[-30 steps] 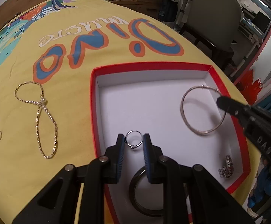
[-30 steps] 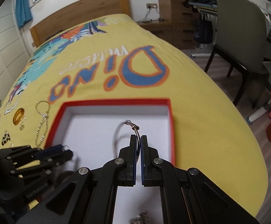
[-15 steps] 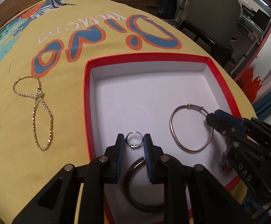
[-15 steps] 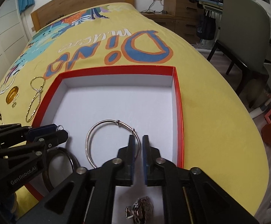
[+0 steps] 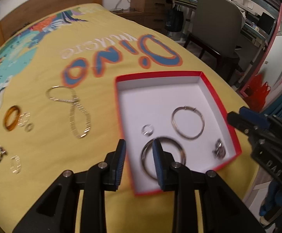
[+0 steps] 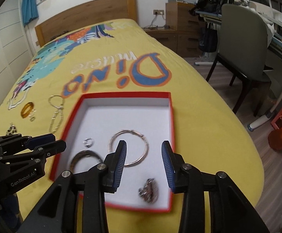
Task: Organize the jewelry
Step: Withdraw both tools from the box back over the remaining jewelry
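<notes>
From your left wrist camera, your left gripper (image 5: 138, 155) has its jaws spread and holds nothing, hanging over the near left edge of the red box (image 5: 220, 101) on the yellow bedspread (image 5: 43, 62). Inside the box lie a thin silver bangle (image 5: 188, 124), a small silver ring (image 5: 147, 130) to its left, a dark bangle (image 5: 163, 158) nearest you, and a crumpled metal piece (image 5: 219, 151) by the right wall. Outside the box, on the bedspread to the left, sit a gold chain (image 5: 73, 106), an amber ring (image 5: 11, 118) and several small rings beside it, blurred. Your right gripper (image 5: 244, 118) shows at the box's right rim.

From your right wrist camera, your right gripper (image 6: 143, 160) has its jaws wide apart, empty, above the near half of the box (image 6: 171, 116). The thin silver bangle (image 6: 129, 148) lies flat on the white floor, its near arc partly behind the left finger (image 6: 119, 161). Your left gripper (image 6: 45, 145) sits at the box's left rim.
</notes>
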A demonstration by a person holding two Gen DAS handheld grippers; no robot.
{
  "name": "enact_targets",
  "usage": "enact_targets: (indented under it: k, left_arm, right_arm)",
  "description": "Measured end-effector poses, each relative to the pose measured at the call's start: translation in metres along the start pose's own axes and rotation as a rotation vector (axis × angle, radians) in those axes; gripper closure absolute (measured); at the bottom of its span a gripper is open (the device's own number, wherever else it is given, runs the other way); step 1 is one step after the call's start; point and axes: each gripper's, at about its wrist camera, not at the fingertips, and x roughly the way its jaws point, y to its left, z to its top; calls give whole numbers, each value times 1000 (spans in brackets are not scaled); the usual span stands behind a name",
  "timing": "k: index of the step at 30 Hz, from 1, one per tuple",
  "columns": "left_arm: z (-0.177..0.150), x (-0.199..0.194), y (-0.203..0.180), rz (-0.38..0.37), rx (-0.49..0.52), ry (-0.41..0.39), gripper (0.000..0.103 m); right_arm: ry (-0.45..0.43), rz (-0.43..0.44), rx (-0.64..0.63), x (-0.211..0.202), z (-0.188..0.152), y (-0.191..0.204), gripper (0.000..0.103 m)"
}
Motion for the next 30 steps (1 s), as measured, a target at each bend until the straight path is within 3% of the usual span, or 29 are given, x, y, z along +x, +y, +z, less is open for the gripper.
enact_targets:
  k: [4, 19, 30]
  left_arm:
    - [-21, -38, 17, 55, -4, -38, 58]
    - [-109, -140, 88, 175, -82, -123, 58]
    - [-140, -187, 133, 232, -152, -196, 58]
  right_arm:
    - [-22, 36, -6, -27, -7, 22, 62]
    - [-48, 124, -62, -81, -45, 114, 60]
    - [-48, 144, -92, -98, -64, 160, 59]
